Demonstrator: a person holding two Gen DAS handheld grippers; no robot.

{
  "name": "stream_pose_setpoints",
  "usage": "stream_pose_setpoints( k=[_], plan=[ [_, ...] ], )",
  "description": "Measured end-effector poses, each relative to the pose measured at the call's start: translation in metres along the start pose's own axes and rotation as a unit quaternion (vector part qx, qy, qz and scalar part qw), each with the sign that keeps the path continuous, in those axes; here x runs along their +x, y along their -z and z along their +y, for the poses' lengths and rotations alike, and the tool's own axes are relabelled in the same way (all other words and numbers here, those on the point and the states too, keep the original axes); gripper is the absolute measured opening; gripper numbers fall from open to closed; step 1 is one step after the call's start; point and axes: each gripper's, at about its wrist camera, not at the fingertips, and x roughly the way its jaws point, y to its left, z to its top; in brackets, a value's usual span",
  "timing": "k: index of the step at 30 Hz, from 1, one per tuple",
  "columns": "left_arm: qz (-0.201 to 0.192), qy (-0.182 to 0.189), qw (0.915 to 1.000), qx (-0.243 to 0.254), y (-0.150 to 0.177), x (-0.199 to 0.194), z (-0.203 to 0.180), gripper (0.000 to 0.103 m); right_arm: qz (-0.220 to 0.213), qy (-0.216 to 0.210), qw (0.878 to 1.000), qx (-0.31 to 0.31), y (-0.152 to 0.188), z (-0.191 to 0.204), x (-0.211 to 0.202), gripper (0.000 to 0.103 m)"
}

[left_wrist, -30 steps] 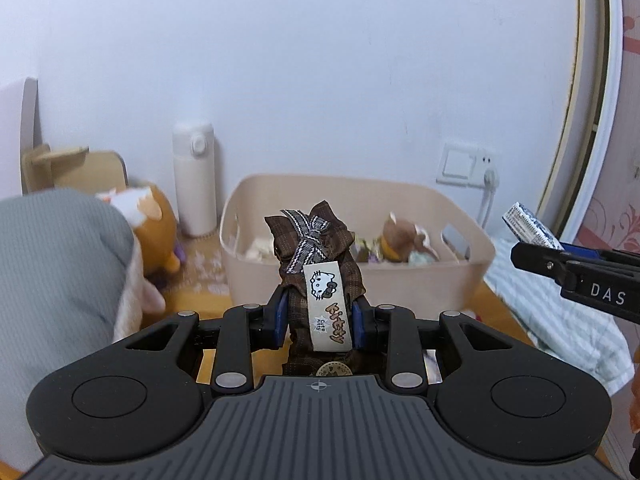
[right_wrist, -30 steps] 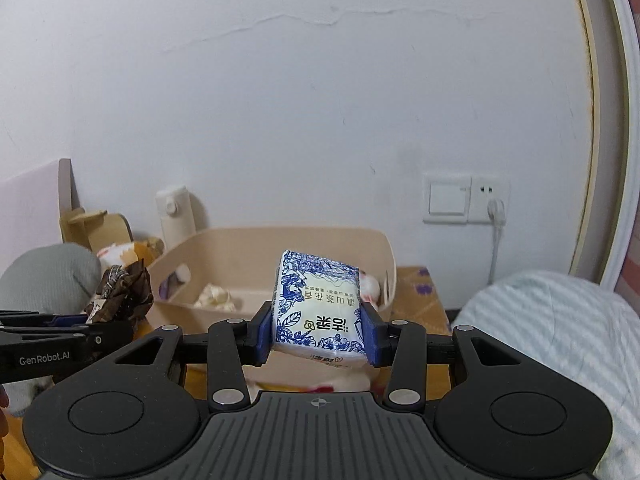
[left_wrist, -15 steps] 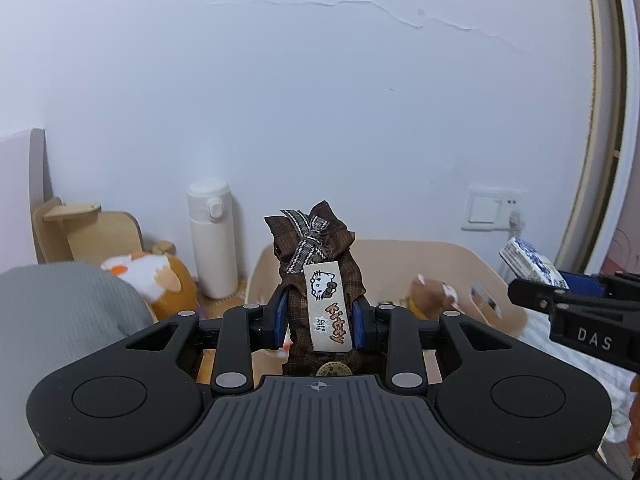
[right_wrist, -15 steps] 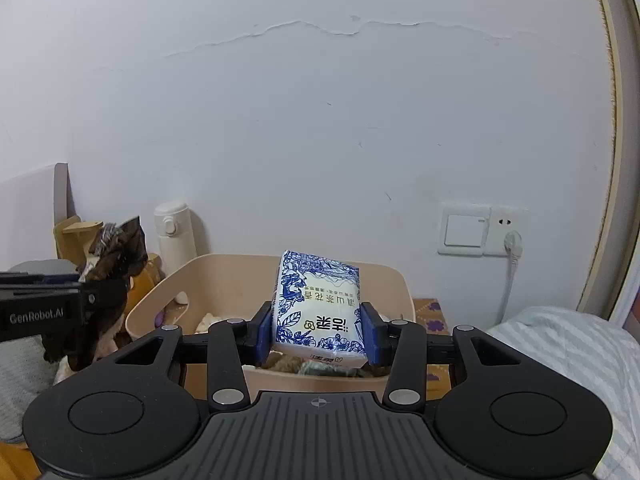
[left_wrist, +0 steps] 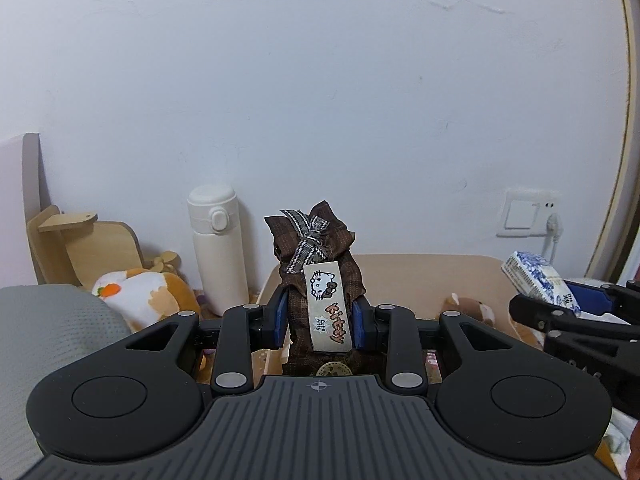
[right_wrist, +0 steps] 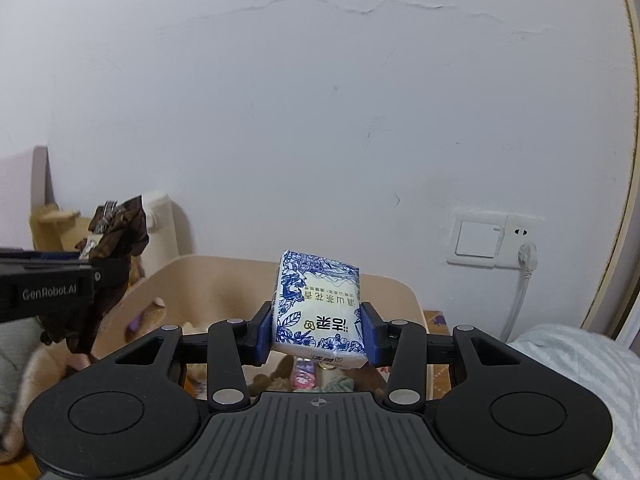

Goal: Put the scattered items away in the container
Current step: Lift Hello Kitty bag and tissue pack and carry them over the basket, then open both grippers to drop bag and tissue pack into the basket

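My left gripper is shut on a brown plaid cloth pouch with a ribbon and a cat label, held upright above the near rim of the beige bin. My right gripper is shut on a blue-and-white tissue pack, held over the beige bin. The pouch and left gripper show at the left of the right wrist view. The tissue pack shows at the right of the left wrist view. Small toys lie inside the bin.
A white thermos stands left of the bin against the wall. An orange-and-white plush, a wooden stand and a grey cushion lie further left. A wall switch and socket and striped bedding are on the right.
Both grippers have risen and closed in over the bin with their loads still held. The bin now sits lower in both views.
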Motion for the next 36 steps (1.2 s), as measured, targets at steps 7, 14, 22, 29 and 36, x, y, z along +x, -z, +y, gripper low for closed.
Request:
stream_pose_setpoints(
  k=[7,14,22,29,36],
  plan=[
    [0.015,-0.009,0.9997,0.019,0.005,0.029,-0.010,0.031,0.026,-0.007,1.000,0.009,0.003,-0.005,0.033,0.041],
    [0.056,-0.003,0.9981,0.025,0.015,0.056,-0.011,0.031,0.065,-0.034,0.997,0.016,0.012,-0.004,0.062,0.041],
    [0.094,-0.007,0.9946,0.043,0.024,0.075,-0.013,0.031,0.090,-0.029,0.996,0.002,0.020,0.002,0.070,0.041],
    [0.125,-0.001,0.9910,0.050,0.030,0.088,-0.015,0.031,0.105,-0.025,0.994,-0.017,0.025,0.007,0.075,0.041],
    [0.132,0.011,0.9899,0.049,0.033,0.088,-0.015,0.033,0.113,-0.024,0.993,-0.031,0.021,0.013,0.072,0.042]
  ],
)
